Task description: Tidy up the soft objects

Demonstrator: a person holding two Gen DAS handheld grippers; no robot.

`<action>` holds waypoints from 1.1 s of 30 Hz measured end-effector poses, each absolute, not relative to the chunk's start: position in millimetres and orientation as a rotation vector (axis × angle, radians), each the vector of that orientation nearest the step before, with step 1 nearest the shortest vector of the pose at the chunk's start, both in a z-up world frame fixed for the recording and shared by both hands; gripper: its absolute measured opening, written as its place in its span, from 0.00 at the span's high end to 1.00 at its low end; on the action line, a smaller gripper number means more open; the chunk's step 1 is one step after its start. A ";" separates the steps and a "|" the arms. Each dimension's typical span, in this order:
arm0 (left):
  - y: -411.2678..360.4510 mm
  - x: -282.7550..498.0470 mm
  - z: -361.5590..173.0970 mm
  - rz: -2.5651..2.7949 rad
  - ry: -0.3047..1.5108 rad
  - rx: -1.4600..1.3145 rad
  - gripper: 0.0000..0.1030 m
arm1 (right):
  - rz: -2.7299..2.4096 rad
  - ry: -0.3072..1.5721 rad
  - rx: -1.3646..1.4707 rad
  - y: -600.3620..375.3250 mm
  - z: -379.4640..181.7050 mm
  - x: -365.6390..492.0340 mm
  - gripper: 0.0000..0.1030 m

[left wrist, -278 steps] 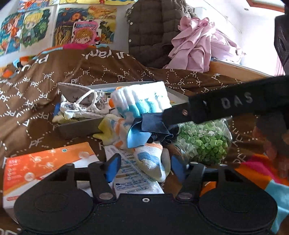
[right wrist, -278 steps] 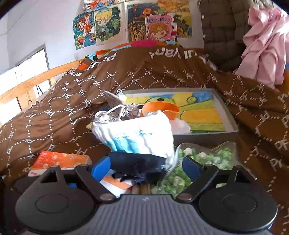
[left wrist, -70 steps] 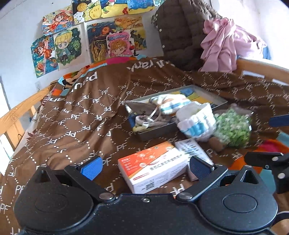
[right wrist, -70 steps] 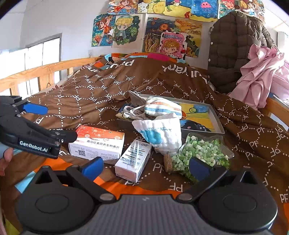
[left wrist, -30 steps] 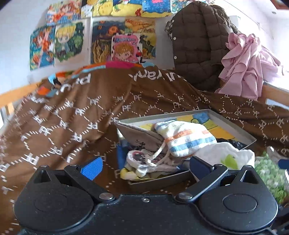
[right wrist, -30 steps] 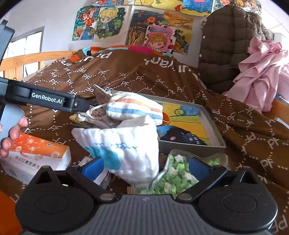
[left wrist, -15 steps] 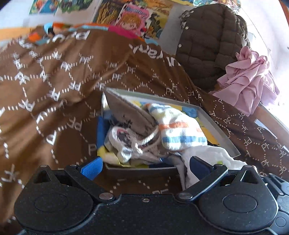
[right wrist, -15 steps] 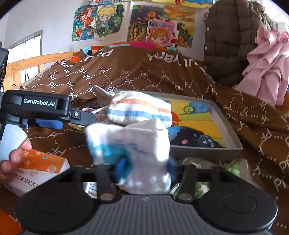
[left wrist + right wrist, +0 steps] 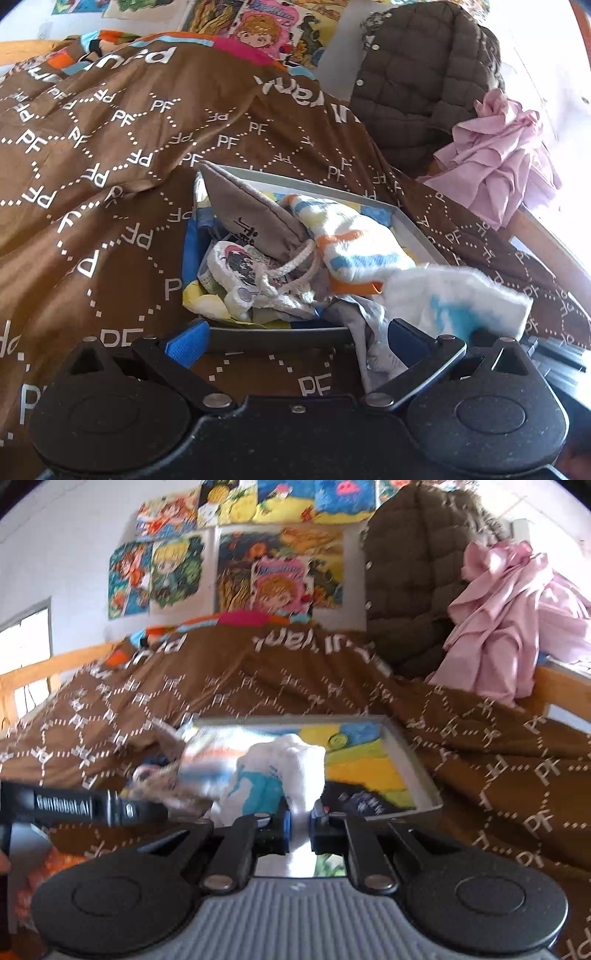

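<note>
My right gripper (image 9: pixel 298 829) is shut on a white cloth with blue print (image 9: pixel 280 779) and holds it raised in front of the grey tray (image 9: pixel 424 775). The same cloth (image 9: pixel 454 299) shows at the right of the left wrist view, over the tray's near right corner. The tray (image 9: pixel 417 229) holds a grey drawstring pouch (image 9: pixel 251 218), a striped sock (image 9: pixel 351 240) and a small printed pouch (image 9: pixel 240 266). My left gripper (image 9: pixel 295 341) is open and empty just before the tray's near wall.
The tray sits on a brown bedspread (image 9: pixel 92 166) printed with PF. A brown quilted jacket (image 9: pixel 417 74) and pink cloth (image 9: pixel 502 162) lie behind. An orange box (image 9: pixel 33 878) lies at the left. A wooden bed rail (image 9: pixel 37 672) runs along the left.
My right gripper has shut on the white cloth and lifted it toward the tray. My left gripper has moved in closer to the tray's near wall, still open.
</note>
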State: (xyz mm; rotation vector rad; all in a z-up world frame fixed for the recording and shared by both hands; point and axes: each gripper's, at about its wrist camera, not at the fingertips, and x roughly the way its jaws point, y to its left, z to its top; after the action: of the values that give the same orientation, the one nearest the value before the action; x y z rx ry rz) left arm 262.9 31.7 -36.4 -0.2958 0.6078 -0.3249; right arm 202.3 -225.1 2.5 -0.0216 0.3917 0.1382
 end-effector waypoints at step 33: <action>-57.5 300.8 -36.4 -0.386 0.838 -0.174 1.00 | 0.140 0.272 0.293 -302.8 42.4 245.2 0.92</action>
State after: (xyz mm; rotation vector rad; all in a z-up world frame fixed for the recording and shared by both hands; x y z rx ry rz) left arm 300.8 -57.5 -36.4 -0.1742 0.8377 -0.3860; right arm 245.2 -302.8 42.4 0.2930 0.2721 0.1399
